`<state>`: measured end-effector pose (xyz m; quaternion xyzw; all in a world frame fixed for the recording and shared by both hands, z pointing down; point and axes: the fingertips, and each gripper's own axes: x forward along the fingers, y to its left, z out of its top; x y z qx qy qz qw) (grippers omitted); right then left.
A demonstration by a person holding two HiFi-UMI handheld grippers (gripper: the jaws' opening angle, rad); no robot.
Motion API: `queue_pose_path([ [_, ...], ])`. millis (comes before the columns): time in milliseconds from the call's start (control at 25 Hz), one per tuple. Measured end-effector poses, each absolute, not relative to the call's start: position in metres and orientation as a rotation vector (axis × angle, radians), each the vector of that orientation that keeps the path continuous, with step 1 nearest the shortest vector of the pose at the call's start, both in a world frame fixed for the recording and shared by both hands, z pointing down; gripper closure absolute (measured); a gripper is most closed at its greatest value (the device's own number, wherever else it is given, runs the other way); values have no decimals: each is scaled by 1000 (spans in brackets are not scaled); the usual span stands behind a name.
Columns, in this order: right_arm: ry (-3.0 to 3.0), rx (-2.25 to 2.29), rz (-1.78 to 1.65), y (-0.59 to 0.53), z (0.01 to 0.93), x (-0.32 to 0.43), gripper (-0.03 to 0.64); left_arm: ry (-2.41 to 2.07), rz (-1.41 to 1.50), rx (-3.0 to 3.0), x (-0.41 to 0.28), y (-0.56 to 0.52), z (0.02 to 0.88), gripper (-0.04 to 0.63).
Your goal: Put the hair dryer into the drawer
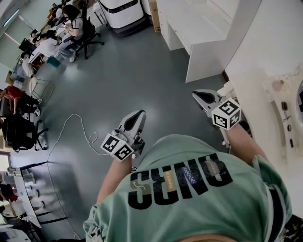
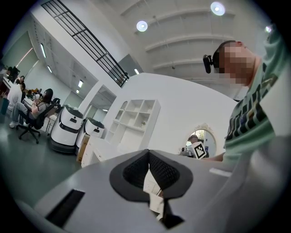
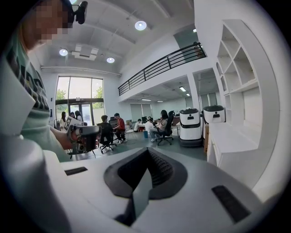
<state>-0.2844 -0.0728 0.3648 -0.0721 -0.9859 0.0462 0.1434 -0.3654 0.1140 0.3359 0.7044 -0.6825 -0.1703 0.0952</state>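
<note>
No hair dryer shows in any view. In the head view my left gripper (image 1: pixel 137 116) hangs over the grey floor in front of the person's green shirt, jaws together with nothing between them. My right gripper (image 1: pixel 200 96) is level with it, near the corner of the white vanity top (image 1: pixel 265 52), and is also shut and empty. The left gripper view has its pads (image 2: pixel 161 172) meeting in front of a white drawer unit (image 2: pixel 97 152). In the right gripper view the pads (image 3: pixel 157 169) meet too, and the left gripper (image 3: pixel 84 136) shows beyond them.
A white desk (image 1: pixel 199 28) stands ahead by the wall. An oval mirror (image 2: pixel 203 138) hangs over the vanity. White service robots (image 1: pixel 122 12) park at the far end. Several people sit on office chairs (image 1: pixel 78 28) at the left. A cable (image 1: pixel 78 127) lies on the floor.
</note>
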Motion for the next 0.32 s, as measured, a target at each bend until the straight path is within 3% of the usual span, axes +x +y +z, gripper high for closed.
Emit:
queue_pose_path([
  [320,-2848,-211,135,-74,363,-284,624,-2024,-509,2085,-364,114,336,585],
])
